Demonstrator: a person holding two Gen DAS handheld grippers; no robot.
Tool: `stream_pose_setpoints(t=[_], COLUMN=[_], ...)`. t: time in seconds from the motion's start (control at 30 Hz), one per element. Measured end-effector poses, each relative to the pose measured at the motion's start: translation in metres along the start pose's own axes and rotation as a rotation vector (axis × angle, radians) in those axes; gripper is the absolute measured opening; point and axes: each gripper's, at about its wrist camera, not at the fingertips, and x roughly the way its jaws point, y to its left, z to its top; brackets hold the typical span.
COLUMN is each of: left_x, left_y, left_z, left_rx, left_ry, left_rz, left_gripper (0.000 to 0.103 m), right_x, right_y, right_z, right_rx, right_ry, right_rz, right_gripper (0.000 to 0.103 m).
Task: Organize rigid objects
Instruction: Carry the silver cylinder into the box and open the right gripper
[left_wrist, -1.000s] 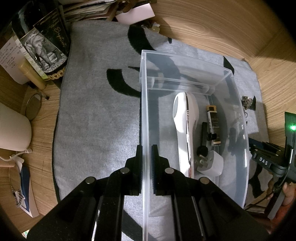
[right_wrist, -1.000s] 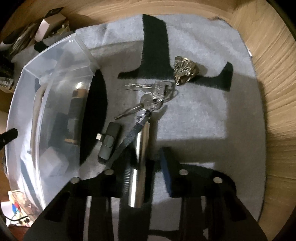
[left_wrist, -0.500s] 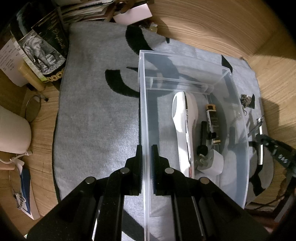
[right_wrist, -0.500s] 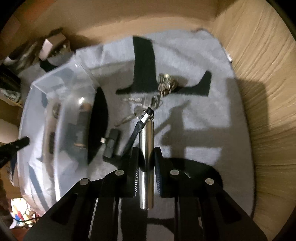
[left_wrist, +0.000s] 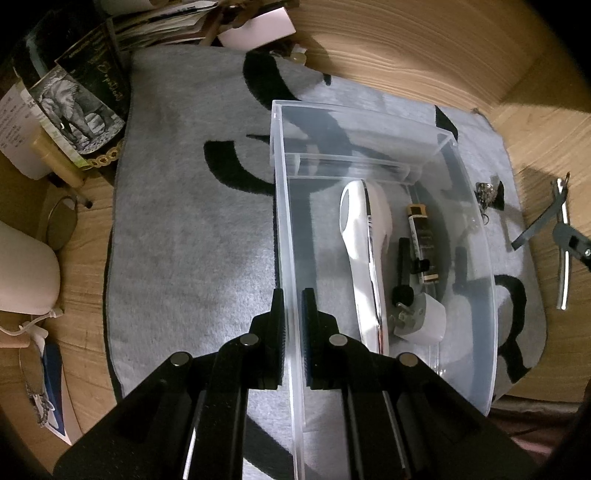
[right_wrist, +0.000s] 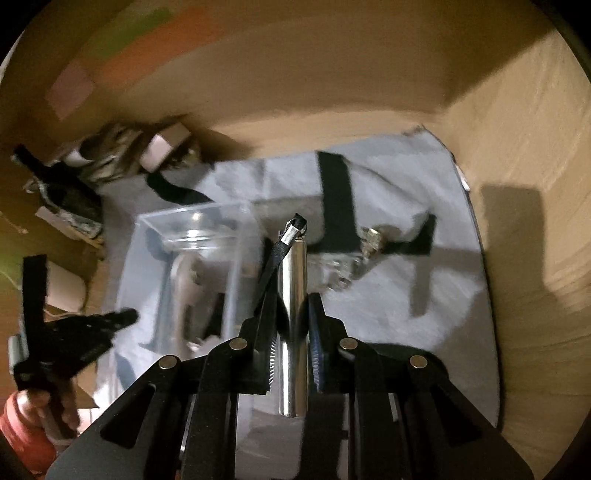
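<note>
My left gripper is shut on the near left wall of the clear plastic bin. The bin holds a white handheld device, a black and gold lighter, a black rod and a white plug adapter. My right gripper is shut on a shiny metal cylinder with a black strap, held in the air above the mat, to the right of the bin. In the left wrist view the cylinder hangs at the right edge. A bunch of keys and a metal charm lie on the mat.
A grey mat with black shapes covers the wooden table. Books and papers crowd the far left corner. A white mug and a small round mirror stand left of the mat.
My right gripper closed on the metal cylinder and lifted it off the mat, rising high above the bin. The left gripper has kept its hold on the bin wall.
</note>
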Motion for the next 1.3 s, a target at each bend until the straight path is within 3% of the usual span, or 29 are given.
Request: stream_pose_setpoints(t=[0.23,0.6,1.0,1.3], left_x=[0.0,-0.001,-0.001,-0.001], left_y=[0.001,0.002,0.002,0.002], left_z=[0.0,0.0,0.0,0.0], left_rx=[0.006,0.012,0.012,0.009], left_ry=[0.001,0.005,0.004,0.004], left_rz=[-0.01,-0.019,-0.019,-0.017], left_gripper=[0.006,0.006,0.006,0.006], right_x=[0.006,0.051,0.086,0.091], right_y=[0.033,0.071,0.085,0.09], right_z=[0.003,-0.01,-0.03,-0.031], right_rx=[-0.065,-0.113,-0.149,-0.166], right_ry=[0.017,0.158,0.291,0.319], right_rz=[0.059,0.14,0.143,0.129], right_gripper=[0.014,0.015,0.015,0.016])
